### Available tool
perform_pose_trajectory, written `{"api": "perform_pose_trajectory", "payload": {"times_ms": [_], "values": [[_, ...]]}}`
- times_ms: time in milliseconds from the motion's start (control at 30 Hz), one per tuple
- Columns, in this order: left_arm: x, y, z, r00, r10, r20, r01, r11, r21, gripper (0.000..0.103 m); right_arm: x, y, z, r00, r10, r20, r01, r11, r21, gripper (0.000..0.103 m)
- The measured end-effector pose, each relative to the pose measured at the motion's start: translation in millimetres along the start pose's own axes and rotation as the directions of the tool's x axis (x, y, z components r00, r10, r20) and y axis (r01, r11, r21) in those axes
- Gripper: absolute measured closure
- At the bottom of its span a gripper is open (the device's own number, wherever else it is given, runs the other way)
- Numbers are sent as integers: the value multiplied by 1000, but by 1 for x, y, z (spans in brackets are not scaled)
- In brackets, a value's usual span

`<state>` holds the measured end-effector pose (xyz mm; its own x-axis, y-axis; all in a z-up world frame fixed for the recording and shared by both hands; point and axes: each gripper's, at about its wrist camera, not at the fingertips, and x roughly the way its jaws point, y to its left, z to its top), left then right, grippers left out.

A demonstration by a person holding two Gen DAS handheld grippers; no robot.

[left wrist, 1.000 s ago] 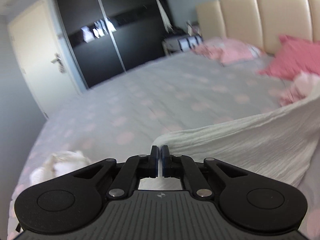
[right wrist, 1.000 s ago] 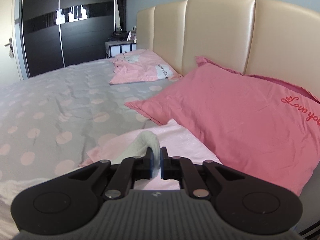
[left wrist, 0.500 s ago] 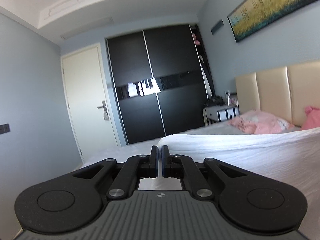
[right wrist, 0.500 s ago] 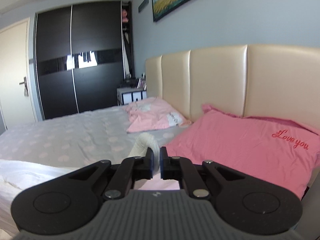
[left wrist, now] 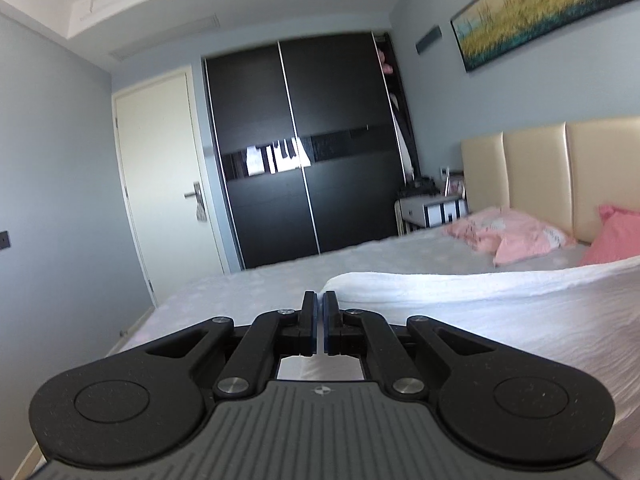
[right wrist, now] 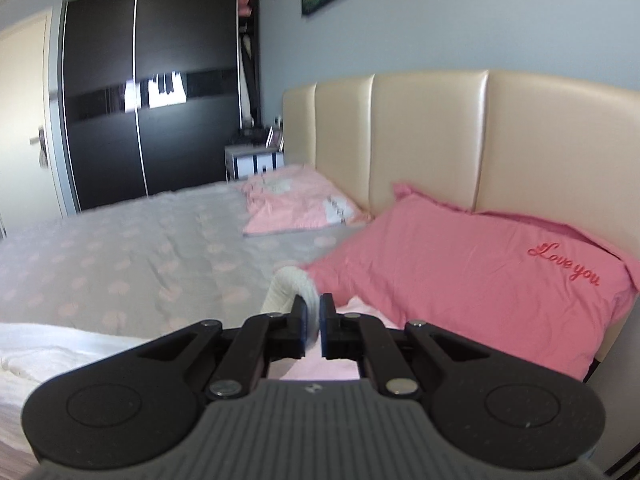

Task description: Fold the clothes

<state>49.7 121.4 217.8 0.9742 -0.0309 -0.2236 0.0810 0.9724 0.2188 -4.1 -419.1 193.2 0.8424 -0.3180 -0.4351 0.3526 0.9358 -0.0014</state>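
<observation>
The white cloth (left wrist: 500,312) is held up off the bed (right wrist: 132,256) by both grippers. In the left wrist view, the left gripper (left wrist: 319,300) is seen w/ its jaws pressed nearly together on a corner of the cloth; the rounded corner sits just beyond the right fingertip, and the top edge runs away to the right as a taut, slightly rolled hem. Below that hem the cloth hangs as a wide crinkled sheet filling the lower right of the view.

In the right wrist view, the right gripper (right wrist: 312,304) is clamped on the other end of the cloth (right wrist: 290,286): a bunched white fold is pinched between the fingers and curls up & over to the left of the tips. More of the cloth is seen at the lower left edge, draped low near the bed.

Beyond the right gripper, a pink pillow (right wrist: 480,276) w/ red "Love you" script is propped against the beige headboard (right wrist: 420,136). A pale pink garment (right wrist: 296,200) lies folded near the far end of the headboard, on the grey bedspread w/ pink dots. A lighter pink fabric (right wrist: 360,306) is visible just under the right fingertips; what it is can't be told.

A black sliding wardrobe (left wrist: 304,152), a white door (left wrist: 160,176) and a framed painting (left wrist: 552,4) are seen in the background.
</observation>
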Motion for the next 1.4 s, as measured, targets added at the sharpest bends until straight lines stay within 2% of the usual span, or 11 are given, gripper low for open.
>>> {"api": "perform_pose_trajectory", "payload": {"times_ms": [300, 467, 600, 800, 867, 900, 967, 1067, 1167, 1267, 1400], "values": [[116, 0, -33, 982, 90, -165, -83, 995, 50, 103, 142, 66, -5, 983, 16, -183, -37, 993, -110, 96], [174, 20, -60, 950, 157, -269, -154, 988, 33, 103, 224, 106, -13, 954, 65, -292, -93, 992, -84, 96], [209, 23, -90, 921, 129, -367, -119, 992, 51, 103, 278, 140, -23, 946, 11, -325, -63, 987, -150, 95], [250, 8, -125, 885, 45, -463, 7, 994, 109, 101, 299, 130, -22, 944, 56, -326, -98, 989, -113, 82], [263, 4, -137, 869, 5, -494, 54, 993, 105, 84, 305, 126, -21, 942, 75, -326, -112, 989, -96, 69], [268, 3, -144, 859, -3, -513, 64, 993, 102, 79, 308, 123, -20, 941, 84, -326, -119, 989, -87, 58], [278, 4, -159, 835, -18, -550, 83, 992, 93, 72, 314, 119, -19, 940, 103, -326, -133, 989, -70, 50], [293, 6, -180, 783, -54, -620, 108, 993, 49, 72, 308, 103, -13, 954, 117, -277, -133, 990, -39, 44], [299, 6, -197, 750, -79, -657, 120, 993, 17, 72, 306, 87, -13, 961, 123, -249, -129, 992, -9, 43], [300, 4, -203, 735, -96, -671, 130, 992, 1, 74, 314, 83, -21, 957, 106, -270, -115, 993, -16, 44], [300, 1, -205, 741, -103, -664, 125, 992, -15, 84, 336, 89, -34, 944, 114, -310, -129, 991, -27, 47]]}}
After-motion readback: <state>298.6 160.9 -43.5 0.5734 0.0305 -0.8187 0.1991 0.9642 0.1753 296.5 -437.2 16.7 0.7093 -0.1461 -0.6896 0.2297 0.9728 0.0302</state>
